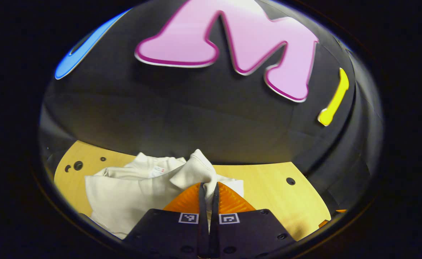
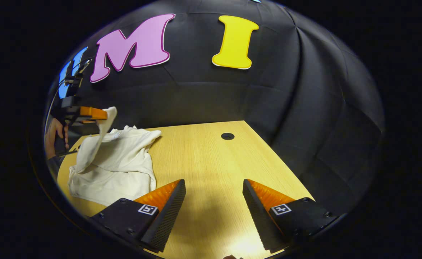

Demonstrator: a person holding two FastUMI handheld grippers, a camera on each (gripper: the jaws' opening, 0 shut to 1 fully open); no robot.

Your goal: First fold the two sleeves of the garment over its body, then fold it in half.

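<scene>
Cream-white garment (image 1: 124, 194) heaped on the left part of the pale wooden table (image 1: 268, 187), rumpled, with a small label showing near its collar. One sleeve (image 1: 200, 169) lifted off the heap and pinched between the fingers of the left gripper (image 1: 207, 190), which press nearly together on the cloth. From the right gripper view, same garment (image 2: 114, 165) at the table's far left, sleeve (image 2: 103, 133) hanging up from it to the left gripper (image 2: 94, 113), held by a hand (image 2: 53, 138) at the edge. Right gripper (image 2: 214, 187) well apart from the garment, over bare tabletop (image 2: 211, 151), fingers spread wide with nothing between them. Round hole (image 2: 227, 136) in the wood farther back.
</scene>
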